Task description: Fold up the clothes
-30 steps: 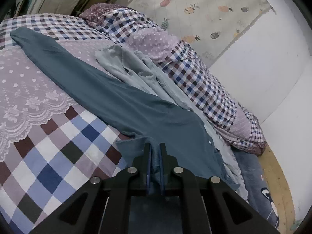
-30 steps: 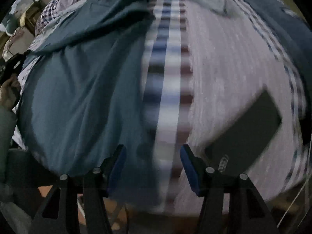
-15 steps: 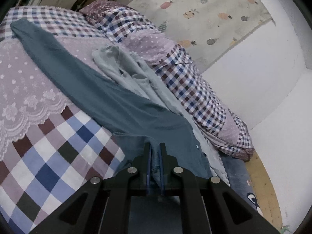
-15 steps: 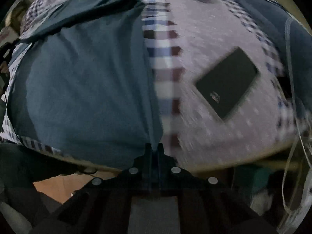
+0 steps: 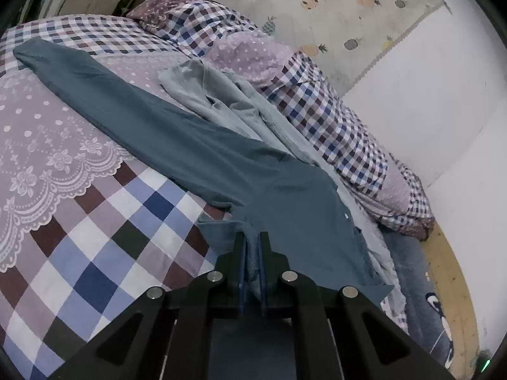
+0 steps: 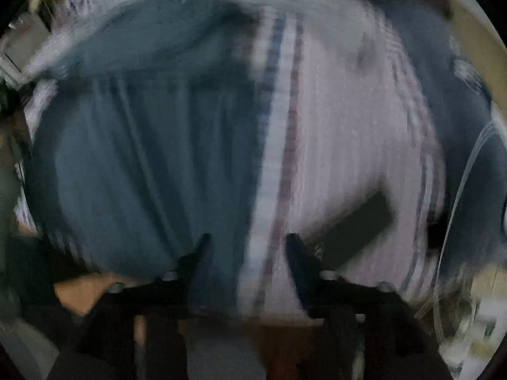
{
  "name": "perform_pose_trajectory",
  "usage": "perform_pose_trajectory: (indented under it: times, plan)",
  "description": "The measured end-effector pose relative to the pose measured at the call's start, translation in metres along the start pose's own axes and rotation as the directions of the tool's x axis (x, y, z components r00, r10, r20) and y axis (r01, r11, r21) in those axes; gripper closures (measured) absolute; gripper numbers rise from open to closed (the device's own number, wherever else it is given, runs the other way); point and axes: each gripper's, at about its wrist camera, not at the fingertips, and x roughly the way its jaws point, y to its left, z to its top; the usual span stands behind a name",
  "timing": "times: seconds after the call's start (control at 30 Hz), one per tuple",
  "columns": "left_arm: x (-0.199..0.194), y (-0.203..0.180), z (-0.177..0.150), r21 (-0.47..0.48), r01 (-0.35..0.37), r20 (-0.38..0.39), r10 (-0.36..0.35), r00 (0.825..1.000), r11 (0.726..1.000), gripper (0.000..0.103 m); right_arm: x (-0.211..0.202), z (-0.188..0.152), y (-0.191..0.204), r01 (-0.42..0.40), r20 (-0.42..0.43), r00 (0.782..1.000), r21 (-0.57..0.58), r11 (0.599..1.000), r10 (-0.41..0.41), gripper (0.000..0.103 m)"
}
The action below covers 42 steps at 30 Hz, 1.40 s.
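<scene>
- Left wrist view: my left tongs (image 5: 252, 247) sit low over the bed, clamped on a bunched edge of the teal shirt (image 5: 177, 136).
- The shirt lies across the checked bedspread (image 5: 95, 253), its sleeve reaching far left, a grey garment (image 5: 221, 101) beside it.
- Right wrist view, blurred: my right tongs (image 6: 245, 247) stand apart over the shirt's edge, a dark flat object (image 6: 358, 231) nearby.
- A pineapple-print sheet (image 5: 332, 6) hangs on the wall.
</scene>
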Motion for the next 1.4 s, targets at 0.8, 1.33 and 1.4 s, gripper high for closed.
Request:
perform_pose_trajectory:
  times: [0.8,1.33,1.4]
  plan:
    - [0.015,-0.012,-0.001,0.055,0.027,0.022,-0.028,0.999,0.998,0.097,0.199,0.307,-0.012,0.084,0.015,0.996,-0.073,0.994,-0.083,0.100]
    - [0.052,-0.026,-0.019,0.229,-0.116,-0.106,0.143,0.984,0.966,0.097,0.197,0.351,-0.044,0.504,0.074,0.857,0.094,0.859,-0.510,0.081]
    - [0.060,-0.021,-0.021,0.223,-0.131,-0.153,0.167,0.974,0.966,0.096,0.201,0.343,-0.046,0.518,0.059,0.849,0.099,0.850,-0.524,0.068]
